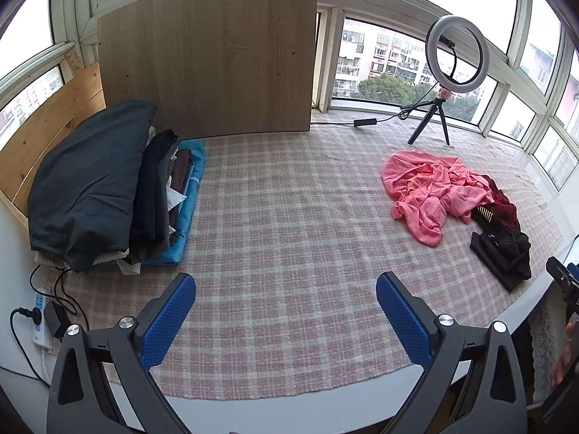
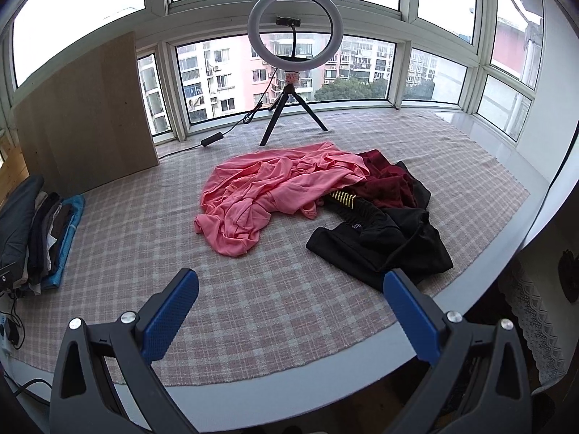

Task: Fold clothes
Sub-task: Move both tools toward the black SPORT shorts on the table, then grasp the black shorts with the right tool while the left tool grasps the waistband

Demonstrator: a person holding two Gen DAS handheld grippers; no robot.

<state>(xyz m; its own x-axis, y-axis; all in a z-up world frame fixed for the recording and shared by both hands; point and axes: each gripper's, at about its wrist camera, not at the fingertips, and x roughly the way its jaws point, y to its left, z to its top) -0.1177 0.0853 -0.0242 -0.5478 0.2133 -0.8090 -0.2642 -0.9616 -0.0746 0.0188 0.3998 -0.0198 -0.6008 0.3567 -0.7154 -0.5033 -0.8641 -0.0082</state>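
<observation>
Right claw [image 2: 289, 311] gapes before pink garment [image 2: 275, 195], ring light [image 2: 295, 25] behind

From my left wrist view I look across the cloth [image 1: 289, 217] from its near edge; the right view sits nearer the clothes [image 2: 289, 191], both sharing the ring light [image 1: 456, 54].

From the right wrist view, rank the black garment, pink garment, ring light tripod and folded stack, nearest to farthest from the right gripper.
Right gripper, open over the plaid cloth:
1. Black garment, just beyond the right finger.
2. Pink garment, ahead at centre, crumpled.
3. Folded stack at far left, and ring light tripod by the window: too close to call.
</observation>
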